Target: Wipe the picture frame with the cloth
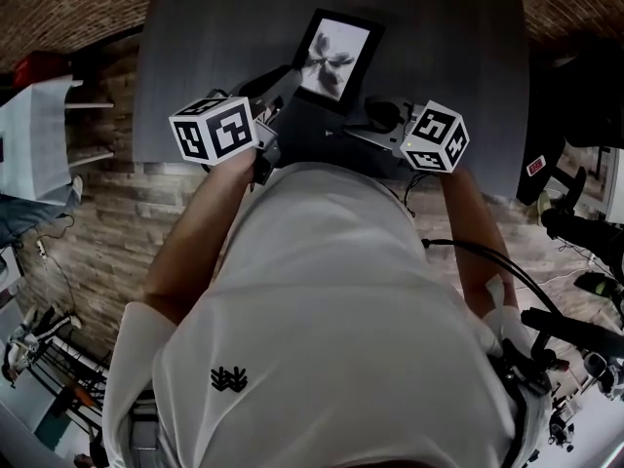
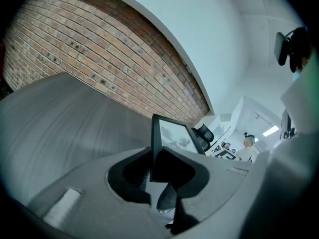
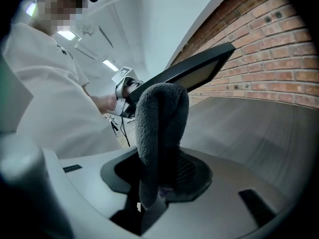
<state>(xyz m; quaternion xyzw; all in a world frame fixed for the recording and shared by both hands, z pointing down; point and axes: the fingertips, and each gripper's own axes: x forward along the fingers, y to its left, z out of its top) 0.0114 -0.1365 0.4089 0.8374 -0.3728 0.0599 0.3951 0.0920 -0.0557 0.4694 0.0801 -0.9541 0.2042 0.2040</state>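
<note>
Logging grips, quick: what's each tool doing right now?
Left tool: closed on the picture frame, at its edge.
Right tool: closed on the cloth.

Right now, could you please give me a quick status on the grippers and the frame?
Left gripper shut on picture frame, held over table. Right gripper shut on cloth beside it; contact unclear. Nothing blocking.
</note>
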